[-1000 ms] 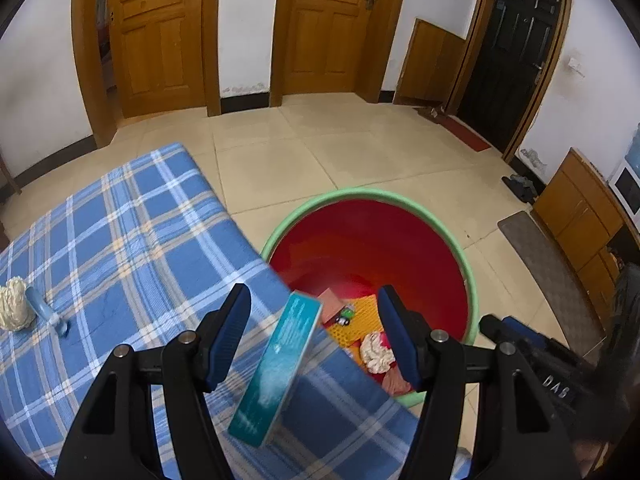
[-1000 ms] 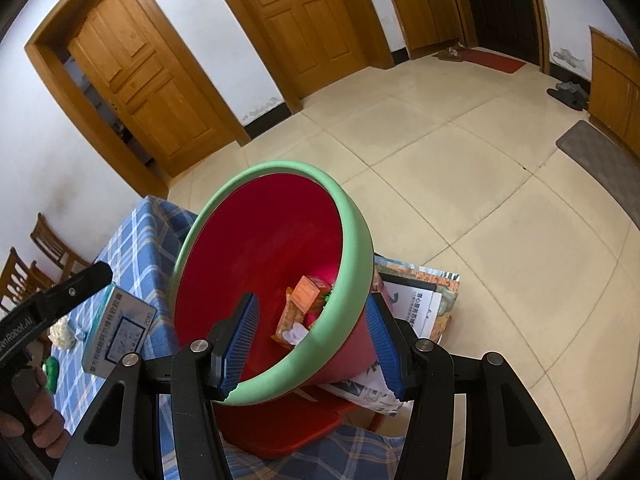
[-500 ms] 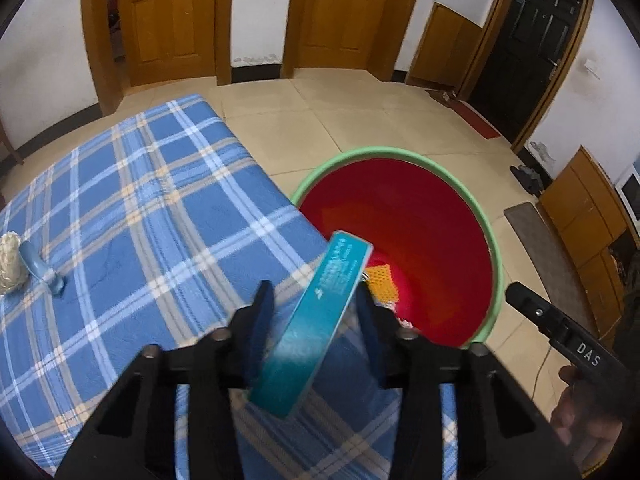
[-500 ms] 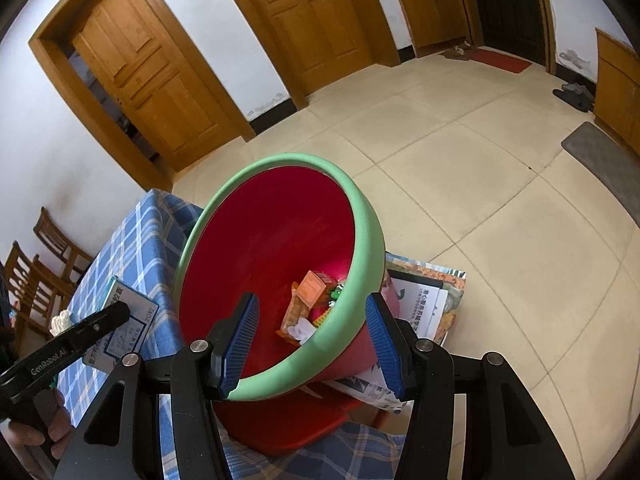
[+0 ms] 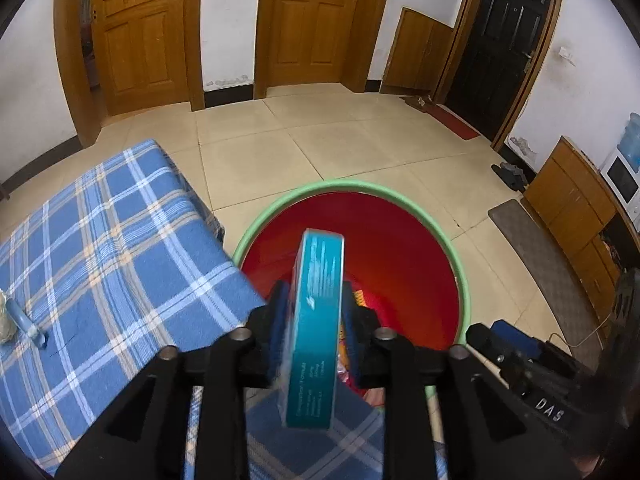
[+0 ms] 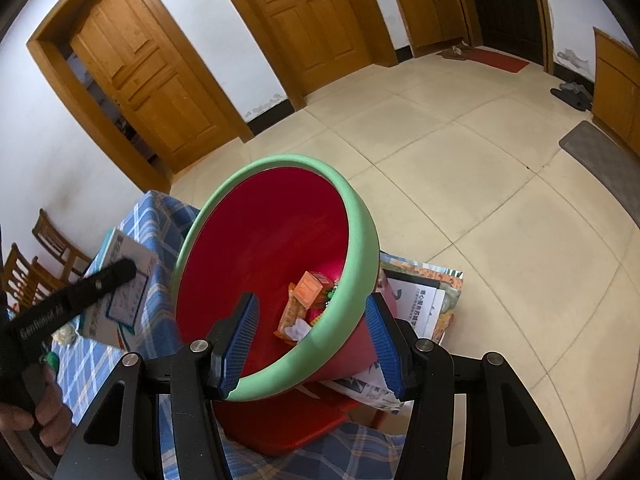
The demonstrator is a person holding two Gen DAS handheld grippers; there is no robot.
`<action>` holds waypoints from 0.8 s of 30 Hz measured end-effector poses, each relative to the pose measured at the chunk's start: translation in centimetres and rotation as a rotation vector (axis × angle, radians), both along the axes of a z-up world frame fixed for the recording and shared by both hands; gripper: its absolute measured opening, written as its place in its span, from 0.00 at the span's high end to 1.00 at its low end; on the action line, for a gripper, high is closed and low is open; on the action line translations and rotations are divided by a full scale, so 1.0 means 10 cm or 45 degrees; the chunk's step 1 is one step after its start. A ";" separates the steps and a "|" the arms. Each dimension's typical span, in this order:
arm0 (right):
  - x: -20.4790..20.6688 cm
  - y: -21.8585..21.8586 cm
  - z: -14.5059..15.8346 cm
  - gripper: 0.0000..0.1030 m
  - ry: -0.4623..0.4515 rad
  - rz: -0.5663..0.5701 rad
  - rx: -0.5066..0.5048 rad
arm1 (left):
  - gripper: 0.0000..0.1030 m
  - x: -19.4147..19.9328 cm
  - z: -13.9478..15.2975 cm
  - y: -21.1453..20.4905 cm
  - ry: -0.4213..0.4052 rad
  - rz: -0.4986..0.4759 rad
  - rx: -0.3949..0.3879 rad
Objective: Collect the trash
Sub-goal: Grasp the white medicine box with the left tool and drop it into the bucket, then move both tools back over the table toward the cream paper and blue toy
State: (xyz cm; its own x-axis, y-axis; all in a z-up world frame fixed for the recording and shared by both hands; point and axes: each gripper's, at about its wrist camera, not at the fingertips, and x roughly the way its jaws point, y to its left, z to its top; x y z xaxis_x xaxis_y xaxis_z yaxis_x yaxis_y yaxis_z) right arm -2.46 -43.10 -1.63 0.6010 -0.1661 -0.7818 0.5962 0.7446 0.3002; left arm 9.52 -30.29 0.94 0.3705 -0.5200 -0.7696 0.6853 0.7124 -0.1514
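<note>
The left gripper (image 5: 312, 320), its jaws just closed, clamped the flat teal cardboard box (image 5: 316, 320) by its broad faces above the green-rimmed red plastic bin (image 5: 460, 276); it appeared light, rigid, crushable.

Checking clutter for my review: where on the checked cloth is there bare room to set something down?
The blue checked cloth is bare across its wide middle, between its far edge and the red bin. It is crowded at the left edge by a small blue-and-white item, and near the bin where the left tool grips the teal box.
</note>
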 end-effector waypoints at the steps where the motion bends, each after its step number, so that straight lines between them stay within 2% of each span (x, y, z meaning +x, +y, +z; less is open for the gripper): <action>1: 0.00 0.00 0.00 0.45 0.001 -0.001 -0.002 | 0.58 0.00 0.00 0.00 -0.002 0.004 -0.003; 2: 0.00 0.00 0.00 0.45 0.001 -0.001 -0.002 | 0.55 0.00 0.01 0.01 -0.007 0.007 -0.008; 8: 0.02 0.04 0.02 0.45 0.003 0.005 -0.006 | 0.53 0.02 -0.02 0.14 0.020 0.051 -0.009; 11: 0.04 0.09 0.05 0.44 0.000 0.022 -0.015 | 0.50 0.05 -0.05 0.26 0.030 0.099 -0.011; 14: 0.07 0.14 0.07 0.38 -0.007 0.044 -0.020 | 0.48 0.07 -0.07 0.41 0.026 0.158 0.007; 20: 0.18 0.30 0.09 0.38 0.002 0.100 -0.026 | 0.41 0.10 -0.07 0.73 0.016 0.272 0.003; 24: 0.24 0.42 0.11 0.38 0.006 0.137 -0.034 | 0.41 0.14 -0.05 0.98 0.000 0.348 0.008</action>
State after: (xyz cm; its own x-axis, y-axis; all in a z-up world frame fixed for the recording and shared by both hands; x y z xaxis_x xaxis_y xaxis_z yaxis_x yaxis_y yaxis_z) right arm -0.02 -38.90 -0.49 0.6125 -0.1212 -0.7811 0.5137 0.8121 0.2768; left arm 10.94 -20.52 0.45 0.4963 -0.3962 -0.7724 0.4675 0.8717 -0.1468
